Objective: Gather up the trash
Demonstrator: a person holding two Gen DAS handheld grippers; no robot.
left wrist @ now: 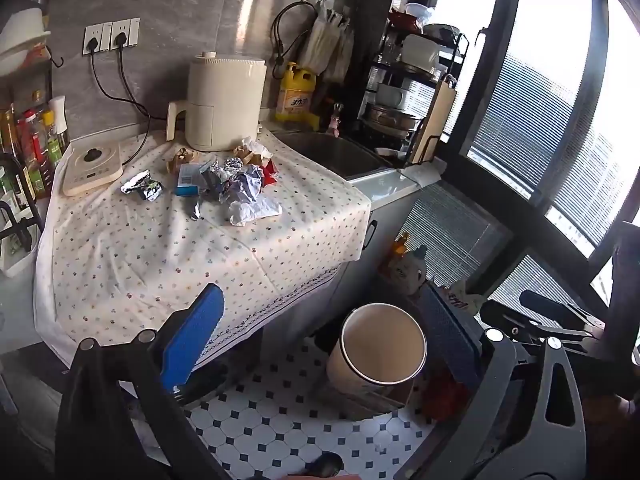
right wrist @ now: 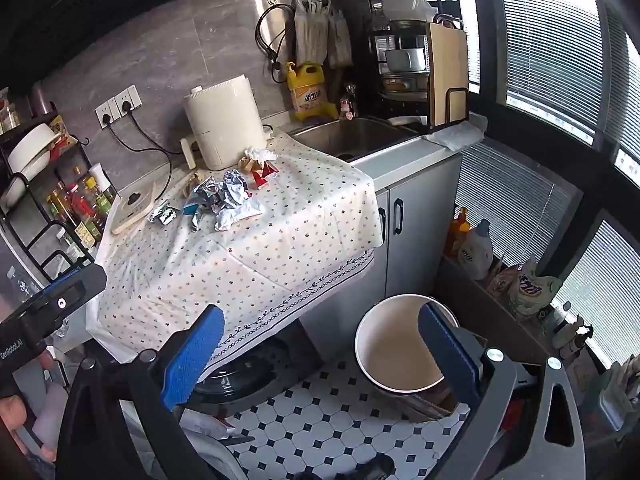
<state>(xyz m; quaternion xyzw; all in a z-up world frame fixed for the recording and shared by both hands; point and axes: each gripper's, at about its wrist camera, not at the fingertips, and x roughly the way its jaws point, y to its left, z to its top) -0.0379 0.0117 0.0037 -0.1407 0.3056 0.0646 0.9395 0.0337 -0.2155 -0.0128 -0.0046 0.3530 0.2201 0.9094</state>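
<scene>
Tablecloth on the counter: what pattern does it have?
The tablecloth is white with small scattered coloured dots and a dark vine border along the hem; clearest in the right wrist view.

Cream air fryer (left wrist: 226, 104) upright at the back of the surface, plugged by black cords into wall sockets (left wrist: 111, 36). Flat cream induction hob (left wrist: 93, 168) to its left on the dotted cloth (left wrist: 160, 248). Rack of sauce bottles (left wrist: 34, 148) further left. Yellow detergent jug (left wrist: 295, 94) behind the steel sink (right wrist: 352, 136), wooden chopping board (right wrist: 446, 72) upright in a black dish rack beside it. Grey cabinet doors (right wrist: 420, 216) below. Black-and-white tiled floor (right wrist: 320, 420). Laundry bottles (right wrist: 474, 250) by the blinds.
</scene>
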